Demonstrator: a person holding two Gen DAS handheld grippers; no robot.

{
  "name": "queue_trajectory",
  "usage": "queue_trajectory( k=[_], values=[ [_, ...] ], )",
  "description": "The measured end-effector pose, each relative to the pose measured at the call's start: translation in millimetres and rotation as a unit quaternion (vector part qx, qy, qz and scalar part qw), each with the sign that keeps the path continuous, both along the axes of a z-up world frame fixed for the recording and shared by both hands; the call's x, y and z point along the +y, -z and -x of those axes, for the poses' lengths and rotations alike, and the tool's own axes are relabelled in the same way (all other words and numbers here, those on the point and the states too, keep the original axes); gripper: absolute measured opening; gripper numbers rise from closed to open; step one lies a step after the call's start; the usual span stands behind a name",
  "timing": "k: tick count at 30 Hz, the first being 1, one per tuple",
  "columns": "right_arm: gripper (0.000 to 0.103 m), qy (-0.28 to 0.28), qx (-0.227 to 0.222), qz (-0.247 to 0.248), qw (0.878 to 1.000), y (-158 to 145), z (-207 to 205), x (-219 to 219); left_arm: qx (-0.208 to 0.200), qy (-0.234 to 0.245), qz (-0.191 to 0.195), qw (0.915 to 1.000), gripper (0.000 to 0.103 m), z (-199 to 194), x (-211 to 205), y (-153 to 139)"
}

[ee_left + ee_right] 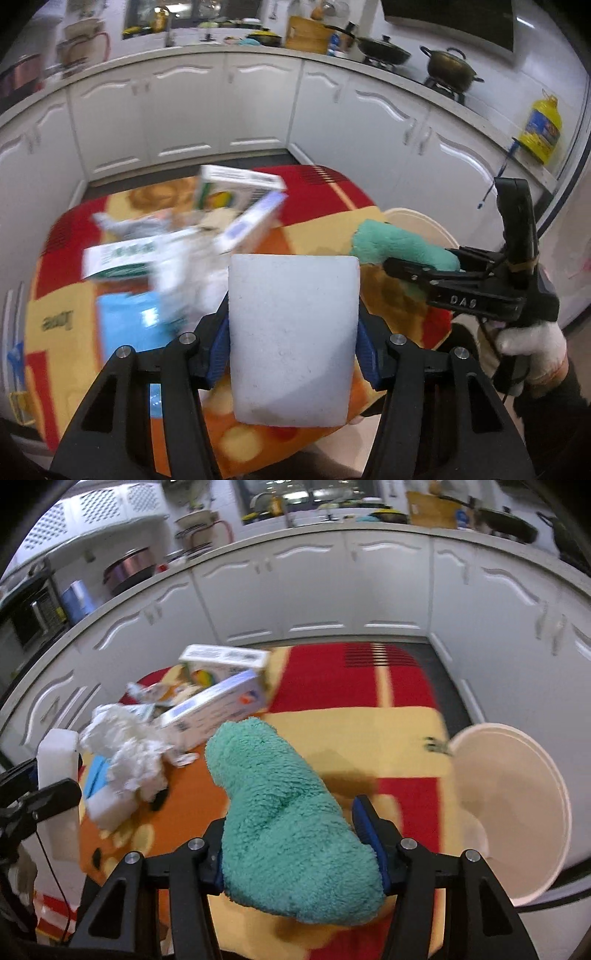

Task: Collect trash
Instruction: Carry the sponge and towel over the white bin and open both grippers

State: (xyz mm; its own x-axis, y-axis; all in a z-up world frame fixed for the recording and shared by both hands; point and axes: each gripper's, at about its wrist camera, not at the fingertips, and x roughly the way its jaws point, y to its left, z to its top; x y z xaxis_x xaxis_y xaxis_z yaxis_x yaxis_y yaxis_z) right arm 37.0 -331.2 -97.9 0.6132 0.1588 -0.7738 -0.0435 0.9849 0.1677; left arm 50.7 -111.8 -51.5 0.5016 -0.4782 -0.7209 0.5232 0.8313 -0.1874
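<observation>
My left gripper [293, 336] is shut on a white foam block [291, 339], held above the colourful cloth-covered table [332, 236]. My right gripper [295, 842] is shut on a fluffy green cloth [280, 812], lifted over the table; the same green cloth [399, 247] and the right gripper [417, 273] show at the right of the left wrist view. The foam block [57, 760] appears at the left edge of the right wrist view. A cream round bin [513, 812] stands to the right of the table. More trash lies on the table: cardboard boxes [221, 701] and crumpled white paper [129, 753].
White kitchen cabinets [258, 110] curve around behind the table, with pots [448, 66] and a yellow oil bottle [541, 129] on the counter. A gloved hand [528, 343] holds the right gripper. A blue flat packet [125, 325] lies at the table's left.
</observation>
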Motion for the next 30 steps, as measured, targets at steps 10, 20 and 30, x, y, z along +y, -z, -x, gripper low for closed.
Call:
queue_trajectory(
  k=[10,20,30],
  values=[
    [0.055,0.114,0.004,0.018,0.993,5,11,-92,0.030,0.052,-0.005,0.9982,0.055,-29,-121,9],
    [0.056,0.211,0.026,0.016,0.977,23,24,-178,0.065,0.096,-0.007,0.9932,0.055,-47,-229,29],
    [0.056,0.249,0.046,0.010,0.967,45,16,-208,0.102,0.092,0.000,0.9905,0.055,-78,-274,48]
  ],
)
